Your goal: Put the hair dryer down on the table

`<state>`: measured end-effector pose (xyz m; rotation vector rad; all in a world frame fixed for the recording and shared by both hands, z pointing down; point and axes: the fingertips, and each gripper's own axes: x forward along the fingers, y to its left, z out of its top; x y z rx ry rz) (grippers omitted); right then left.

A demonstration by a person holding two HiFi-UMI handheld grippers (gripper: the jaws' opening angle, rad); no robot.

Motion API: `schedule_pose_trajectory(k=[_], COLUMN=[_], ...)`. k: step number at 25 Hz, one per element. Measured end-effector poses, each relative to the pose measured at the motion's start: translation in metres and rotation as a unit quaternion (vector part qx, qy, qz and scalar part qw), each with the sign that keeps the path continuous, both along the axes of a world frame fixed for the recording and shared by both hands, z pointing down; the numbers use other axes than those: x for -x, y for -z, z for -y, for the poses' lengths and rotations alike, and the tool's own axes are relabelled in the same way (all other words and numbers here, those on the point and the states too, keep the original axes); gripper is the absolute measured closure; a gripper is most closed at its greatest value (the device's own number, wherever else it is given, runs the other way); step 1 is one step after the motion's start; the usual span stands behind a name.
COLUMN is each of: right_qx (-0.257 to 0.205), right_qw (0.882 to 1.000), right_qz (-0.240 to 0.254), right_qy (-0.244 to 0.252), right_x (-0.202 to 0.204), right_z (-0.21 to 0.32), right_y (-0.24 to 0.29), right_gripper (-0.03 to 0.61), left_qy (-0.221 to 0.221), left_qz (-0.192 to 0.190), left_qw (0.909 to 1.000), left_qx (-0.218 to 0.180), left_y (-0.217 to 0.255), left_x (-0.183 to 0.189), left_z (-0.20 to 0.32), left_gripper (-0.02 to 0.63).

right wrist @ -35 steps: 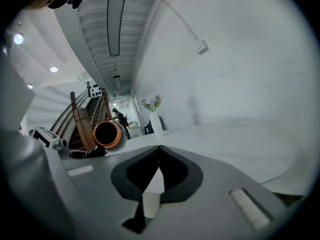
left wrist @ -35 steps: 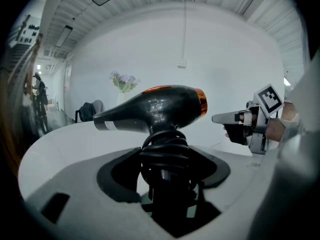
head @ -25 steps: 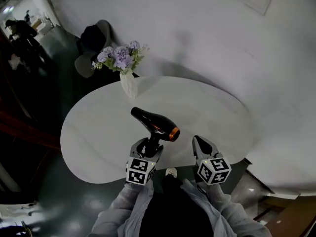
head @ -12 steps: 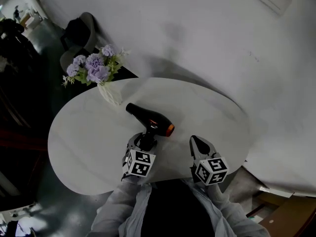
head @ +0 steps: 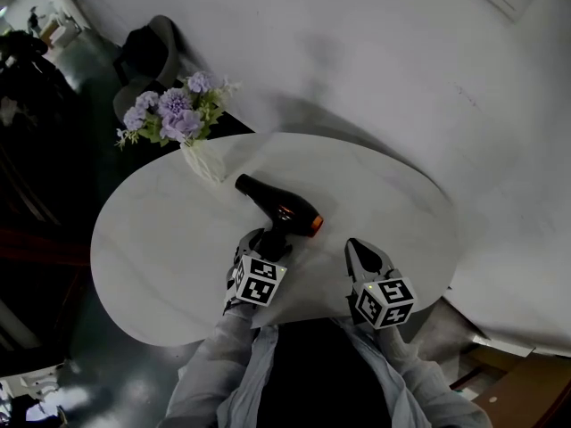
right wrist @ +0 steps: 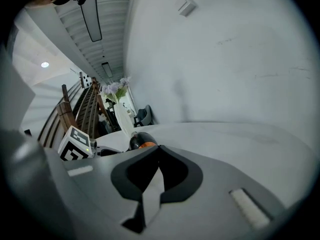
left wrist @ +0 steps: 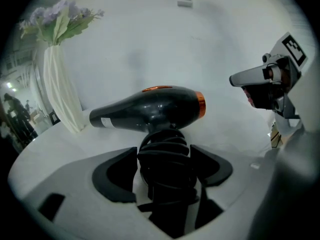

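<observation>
The black hair dryer [head: 281, 210] with an orange ring at its nozzle is low over the white oval table [head: 161, 239], body crosswise, handle pointing back at me. My left gripper [head: 265, 239] is around the ribbed handle [left wrist: 165, 149]. Its jaws are opening, and the pads still touch the handle on both sides. Whether the dryer's body rests on the tabletop I cannot tell. My right gripper [head: 359, 250] hovers near the table's front edge, to the right of the dryer. It is shut and empty, with its tips [right wrist: 159, 151] together.
A white vase [head: 203, 160] of purple flowers [head: 174, 114] stands at the table's far left, just beyond the dryer's rear end. A dark chair [head: 143, 61] is behind it by the wall. The table's front edge runs under both grippers.
The head view has swung, so the table and vase sit differently in the picture. The dryer stays in the left jaws, and the right gripper keeps its place beside it.
</observation>
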<state>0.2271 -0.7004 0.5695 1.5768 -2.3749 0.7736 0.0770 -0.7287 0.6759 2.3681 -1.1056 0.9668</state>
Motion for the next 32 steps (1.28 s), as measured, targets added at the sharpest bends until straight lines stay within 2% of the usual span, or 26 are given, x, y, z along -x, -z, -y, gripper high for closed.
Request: schedule_pose_trajectory(k=[2,4,5,7,10,11,13,16,19,24,28,32], right_qx=[-0.011,-0.025,-0.032,-0.049,-0.070,-0.074,-0.078,-0.087,-0.100,-0.116,-0.115,-0.111], right_qw=[1.000,1.000,0.999,0.999,0.997,0.997,0.997,0.996,0.995,0.993,0.993,0.993], right_qz=[0.000,0.000,0.002,0.013,0.023,0.023,0.026,0.029,0.023,0.009,-0.019,-0.027], right_qy=[0.005,0.007,0.005,0.001,-0.001,-0.002,-0.004,-0.002,0.006,0.011,0.016,0.028], right_x=[0.005,0.011,0.013,0.018,0.030,0.035,0.044,0.060,0.076,0.093,0.102,0.109], right_z=[-0.006,-0.013,-0.017,-0.027,-0.042,-0.046,-0.055,-0.069,-0.083,-0.107,-0.132,-0.161], right_y=[0.009,0.019,0.025,0.039,0.057,0.061,0.070,0.084,0.097,0.106,0.102,0.098], right_gripper=[0.568,0.568,0.568,0.568,0.568,0.568,0.568,0.568,0.568,0.568,0.568,0.568], left_qy=[0.007,0.018,0.026,0.051,0.097,0.111,0.132,0.149,0.154,0.176,0.188,0.192], left_qz=[0.007,0.005,-0.009,-0.062,-0.160,-0.184,-0.208,-0.210,-0.204,-0.196,-0.186,-0.173], left_qw=[0.9999,0.9996,0.9992,0.9962,0.9806,0.9741,0.9643,0.9576,0.9551,0.9483,0.9485,0.9531], left_qx=[-0.008,-0.023,-0.028,-0.034,-0.059,-0.072,-0.098,-0.129,-0.150,-0.178,-0.174,-0.157], left_y=[0.005,0.018,0.027,0.053,0.099,0.113,0.140,0.172,0.194,0.213,0.208,0.192], left_x=[0.006,0.015,0.021,0.035,0.067,0.079,0.102,0.133,0.157,0.192,0.214,0.222], left_z=[-0.004,-0.012,-0.017,-0.031,-0.048,-0.053,-0.064,-0.084,-0.108,-0.149,-0.182,-0.209], left_gripper=[0.228,0.216,0.213,0.215,0.282,0.311,0.358,0.420,0.469,0.612,0.612,0.612])
